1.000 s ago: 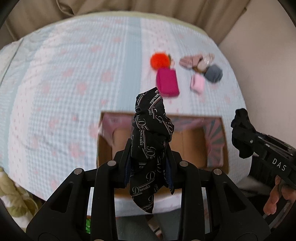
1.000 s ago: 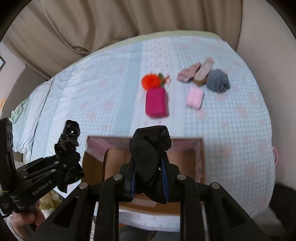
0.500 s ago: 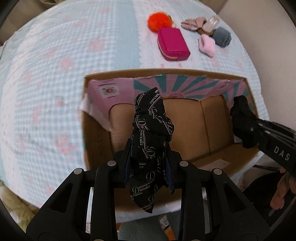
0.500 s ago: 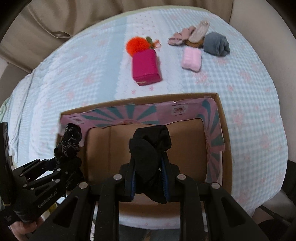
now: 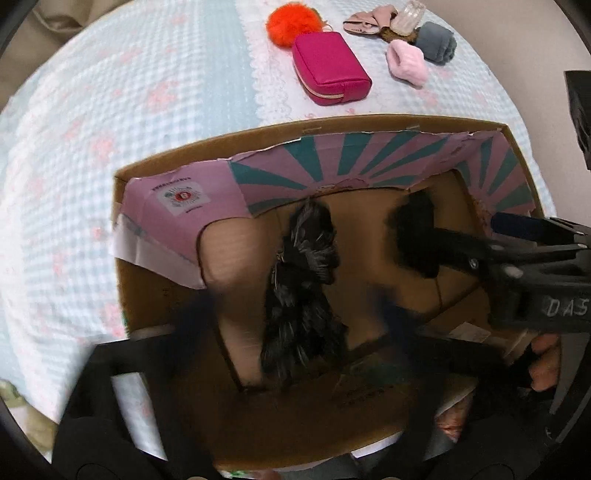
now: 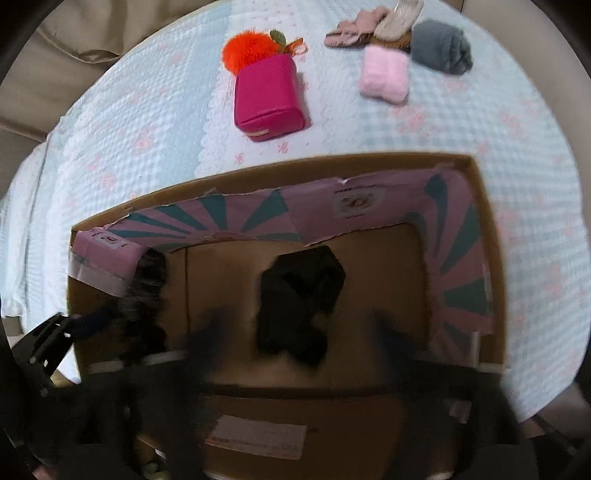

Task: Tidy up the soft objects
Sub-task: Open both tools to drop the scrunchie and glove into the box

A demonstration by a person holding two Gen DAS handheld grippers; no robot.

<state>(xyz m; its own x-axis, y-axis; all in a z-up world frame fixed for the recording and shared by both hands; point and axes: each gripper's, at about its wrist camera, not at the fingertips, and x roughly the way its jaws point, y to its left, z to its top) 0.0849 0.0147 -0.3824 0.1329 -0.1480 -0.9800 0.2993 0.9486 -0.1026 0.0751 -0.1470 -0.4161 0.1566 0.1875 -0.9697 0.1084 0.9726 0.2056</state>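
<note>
Both grippers hang over an open cardboard box with a pink and teal lining. My left gripper is open, its fingers blurred and spread wide; the black patterned scarf is loose between them, blurred, inside the box. My right gripper is open too, fingers blurred and apart; the plain black cloth is free between them inside the box. The black cloth also shows in the left wrist view, and the scarf shows in the right wrist view.
On the light blue bedspread beyond the box lie a magenta pouch, an orange pom-pom, a pink fuzzy roll, a grey roll and beige-pink slippers. A beige curtain hangs behind.
Both grippers have opened over the box and let go of their cloths. The scarf and the black cloth are dropping into the box. Both cameras moved closer to the box.
</note>
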